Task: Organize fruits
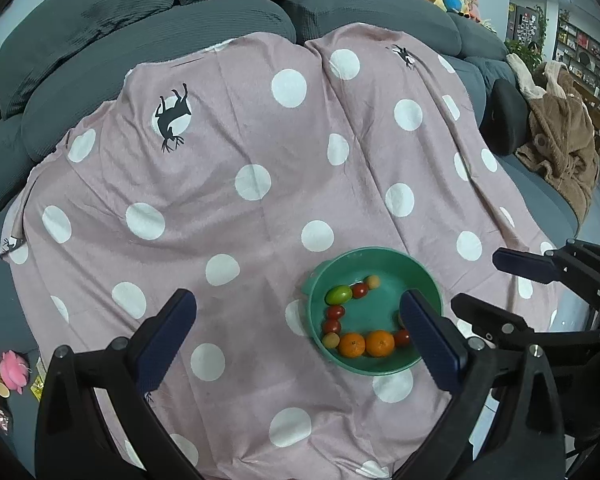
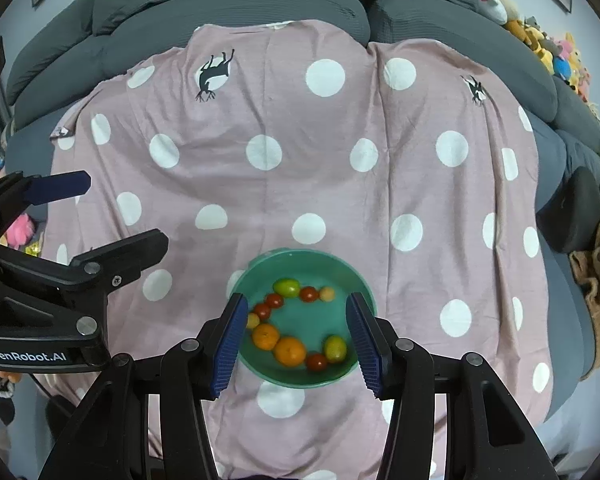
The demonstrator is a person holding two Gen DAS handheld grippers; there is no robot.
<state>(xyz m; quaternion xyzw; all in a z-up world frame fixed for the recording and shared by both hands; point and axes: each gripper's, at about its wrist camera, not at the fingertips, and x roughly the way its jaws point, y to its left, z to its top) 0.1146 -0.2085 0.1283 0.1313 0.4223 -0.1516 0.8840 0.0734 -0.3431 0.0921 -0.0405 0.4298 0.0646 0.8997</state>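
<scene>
bowl: round, smooth green plastic on soft dotted cloth | inside: two dimpled oranges, glossy tomatoes | left gripper, right gripper: above bowl, released, empty

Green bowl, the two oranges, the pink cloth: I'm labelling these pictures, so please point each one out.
Green bowl (image 2: 364, 284): right wrist view, far right rim.
Oranges (image 2: 290, 351): right wrist view, middle of the larger one.
Pink cloth (image 1: 228, 240): left wrist view, bare patch between dots.
</scene>
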